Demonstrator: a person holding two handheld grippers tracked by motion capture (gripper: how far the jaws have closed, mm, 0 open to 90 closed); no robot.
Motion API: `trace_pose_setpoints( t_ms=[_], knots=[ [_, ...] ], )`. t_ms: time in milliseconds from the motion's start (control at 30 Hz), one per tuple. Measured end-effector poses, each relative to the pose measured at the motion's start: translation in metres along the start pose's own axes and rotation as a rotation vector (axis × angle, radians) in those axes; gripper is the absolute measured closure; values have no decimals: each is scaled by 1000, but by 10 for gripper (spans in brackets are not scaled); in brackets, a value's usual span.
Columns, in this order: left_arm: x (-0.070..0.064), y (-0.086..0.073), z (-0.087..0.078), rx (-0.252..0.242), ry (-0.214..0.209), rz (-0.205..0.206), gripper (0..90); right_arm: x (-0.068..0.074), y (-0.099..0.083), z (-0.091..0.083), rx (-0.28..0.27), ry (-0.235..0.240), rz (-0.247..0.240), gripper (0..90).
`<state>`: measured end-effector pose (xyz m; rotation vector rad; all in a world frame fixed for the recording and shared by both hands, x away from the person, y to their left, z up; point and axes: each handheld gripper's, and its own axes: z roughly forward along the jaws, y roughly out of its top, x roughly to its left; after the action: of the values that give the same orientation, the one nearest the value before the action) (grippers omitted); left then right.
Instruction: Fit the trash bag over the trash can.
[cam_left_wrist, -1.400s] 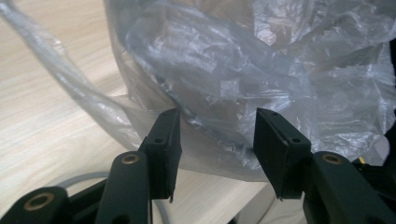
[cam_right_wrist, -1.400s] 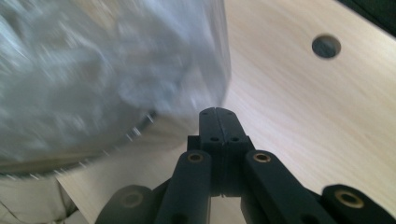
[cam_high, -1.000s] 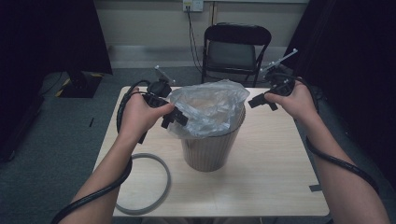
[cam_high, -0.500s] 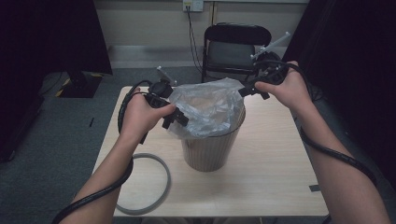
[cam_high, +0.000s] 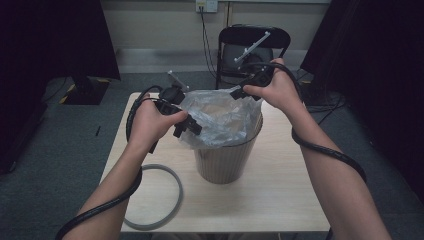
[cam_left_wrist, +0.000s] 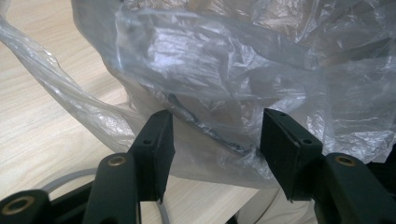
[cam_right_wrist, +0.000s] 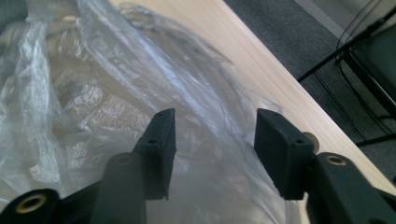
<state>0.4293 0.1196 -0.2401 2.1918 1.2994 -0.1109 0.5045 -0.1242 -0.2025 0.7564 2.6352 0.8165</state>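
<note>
Two grippers, left (cam_high: 192, 127) and right (cam_high: 236, 92), we hold released, jaws apart, at opposite edges of a thin, crinkled clear bag (cam_high: 220, 117). It lines a ribbed round bin (cam_high: 227, 160) on the pale wood desk (cam_high: 280, 195). A grey ring (cam_high: 170, 200) lies beside; a chair (cam_high: 252, 42) stands behind.

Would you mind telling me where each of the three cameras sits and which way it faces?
High view: above the person's side, facing forward and down at the table; both forearms, left hand-held gripper and right hand-held gripper show.
Left gripper view: rides the left hand-held gripper, looking between open jaws at the plastic bag.
Right gripper view: rides the right hand-held gripper, jaws open over the same bag.
All share the bag and tabletop.
</note>
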Motion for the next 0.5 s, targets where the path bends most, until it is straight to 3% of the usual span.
trace_pose_setpoints(
  t_ms=[67,167,367,500],
  knots=[
    [0,0,0,-2,-3,-5,450,1,-1,3,19,13,-12,702],
    [0,-1,0,-4,0,-6,451,0,-6,2,49,77,-9,845],
    [1,-2,0,-9,-9,-7,453,-11,-29,-21,59,131,20,900],
    [-1,-2,0,-11,0,-8,452,-23,-54,-34,75,104,67,900]
  ],
)
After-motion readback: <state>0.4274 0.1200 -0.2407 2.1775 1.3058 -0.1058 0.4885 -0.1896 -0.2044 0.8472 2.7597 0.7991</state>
